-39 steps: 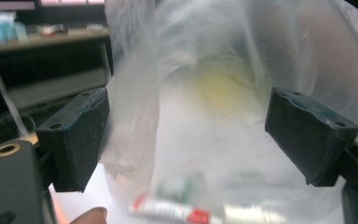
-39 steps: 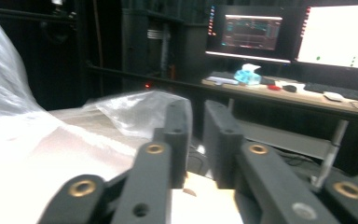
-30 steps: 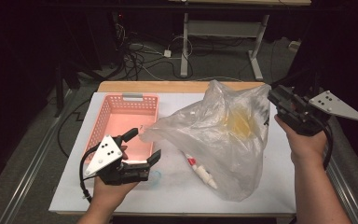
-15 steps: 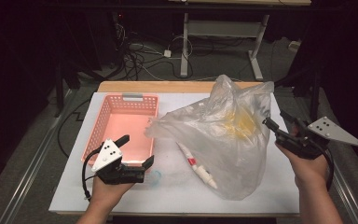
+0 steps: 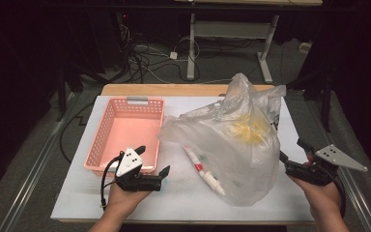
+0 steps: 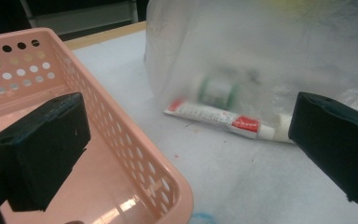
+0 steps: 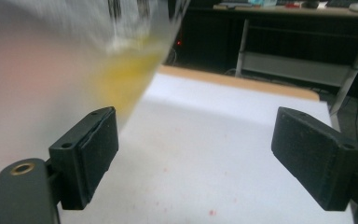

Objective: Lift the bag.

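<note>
Clear plastic bag (image 5: 232, 145) sits slumped on the white table (image 5: 183, 193), right of the pink basket (image 5: 125, 130), not touching it as far as the high view shows. Inside the bag, low at its basket side: a white toothpaste tube (image 5: 204, 170) with red cap end lying flat, a blurred green-and-white item (image 6: 216, 91) just behind it, and something yellow (image 5: 245, 130) higher up.

Left gripper (image 5: 152, 162) is at the basket's near right corner, jaws spread wide, nothing between them; in the left gripper view one jaw hangs over the basket interior, the other over the table beside the tube.

Right gripper (image 5: 290, 155) is just right of the bag, away from the basket. Jaws have just been opening and stand apart with nothing between them, only bare table; the bag lies just beside its left jaw, contact unclear.
</note>
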`<state>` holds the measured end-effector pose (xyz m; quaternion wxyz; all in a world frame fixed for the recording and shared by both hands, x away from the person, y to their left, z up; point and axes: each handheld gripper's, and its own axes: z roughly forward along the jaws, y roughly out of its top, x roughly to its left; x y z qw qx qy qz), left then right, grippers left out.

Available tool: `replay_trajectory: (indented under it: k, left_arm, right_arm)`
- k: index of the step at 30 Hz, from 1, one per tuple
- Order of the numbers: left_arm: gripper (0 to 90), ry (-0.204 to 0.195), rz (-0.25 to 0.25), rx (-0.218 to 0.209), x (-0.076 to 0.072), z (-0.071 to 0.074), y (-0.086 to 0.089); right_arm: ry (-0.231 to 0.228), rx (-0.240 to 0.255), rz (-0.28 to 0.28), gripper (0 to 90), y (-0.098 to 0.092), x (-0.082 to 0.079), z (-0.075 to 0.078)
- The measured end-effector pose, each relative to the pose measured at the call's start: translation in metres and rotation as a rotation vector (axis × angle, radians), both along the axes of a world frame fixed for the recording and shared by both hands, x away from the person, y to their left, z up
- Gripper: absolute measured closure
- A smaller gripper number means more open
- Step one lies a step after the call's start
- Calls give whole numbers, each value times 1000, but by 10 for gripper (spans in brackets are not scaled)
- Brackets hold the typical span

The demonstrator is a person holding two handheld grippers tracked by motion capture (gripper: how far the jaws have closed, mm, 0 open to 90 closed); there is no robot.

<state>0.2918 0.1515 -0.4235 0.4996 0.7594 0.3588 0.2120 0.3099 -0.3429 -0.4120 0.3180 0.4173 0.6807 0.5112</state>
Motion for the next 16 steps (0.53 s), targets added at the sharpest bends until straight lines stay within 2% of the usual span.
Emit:
replay_trajectory:
  k: [5,8,12,16]
  left_arm:
    - [0,2,5,10,0,-4,-2]
    - [0,-2,13,3,0,-5,0]
    - [0,-4,22,0,0,-6,3]
    - [0,-2,25,-2,-1,-6,6]
  right_arm:
    - [56,-15,-1,9,2,0,-22]
    - [92,-17,4,2,5,2,-32]
    - [87,-37,0,2,8,3,-35]
    - [84,-35,-4,1,8,1,-35]
